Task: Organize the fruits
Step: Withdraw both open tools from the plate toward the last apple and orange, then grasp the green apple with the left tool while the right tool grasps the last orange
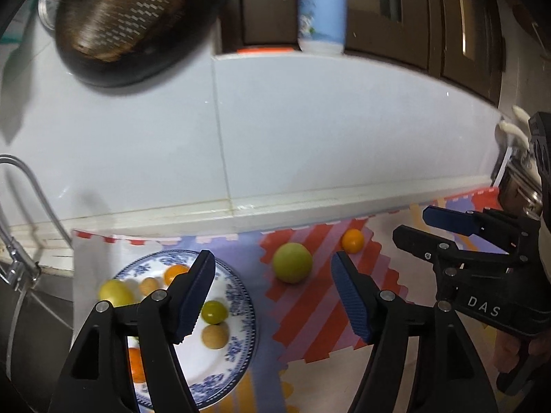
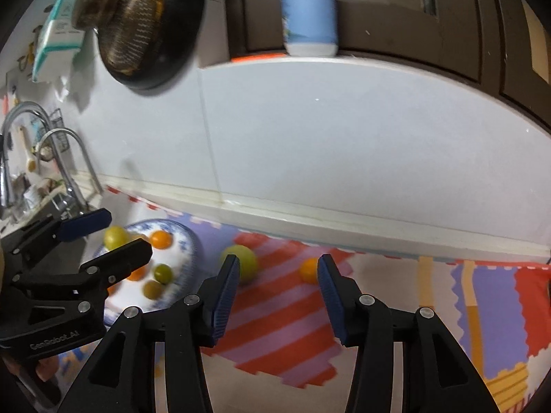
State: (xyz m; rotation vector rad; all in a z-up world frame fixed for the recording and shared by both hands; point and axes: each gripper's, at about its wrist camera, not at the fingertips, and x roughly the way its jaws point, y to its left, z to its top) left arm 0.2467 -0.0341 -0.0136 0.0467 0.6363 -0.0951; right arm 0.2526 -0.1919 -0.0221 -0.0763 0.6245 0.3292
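Note:
A blue-and-white plate (image 1: 241, 296) (image 2: 187, 251) sits on the left of a colourful mat (image 1: 310, 316) (image 2: 275, 327). It holds several small green, orange and tan fruits. A large green fruit (image 1: 292, 267) (image 2: 244, 261) and a small orange fruit (image 1: 352, 240) (image 2: 308, 270) lie on the mat to the plate's right. My left gripper (image 1: 272, 258) (image 2: 127, 230) hovers open over the plate's right edge, with nothing between its pads. My right gripper (image 2: 279, 260) (image 1: 411, 223) is open and empty above the mat, with the two loose fruits just beyond its fingertips.
A tiled wall rises behind the counter. A faucet (image 1: 20, 186) (image 2: 69, 158) and a sink lie to the left. A dark pan (image 1: 127, 24) (image 2: 148, 24) hangs on the wall. A blue-white bottle (image 1: 322, 10) (image 2: 308, 10) stands on a ledge. Kitchen utensils (image 1: 516, 179) stand at the far right.

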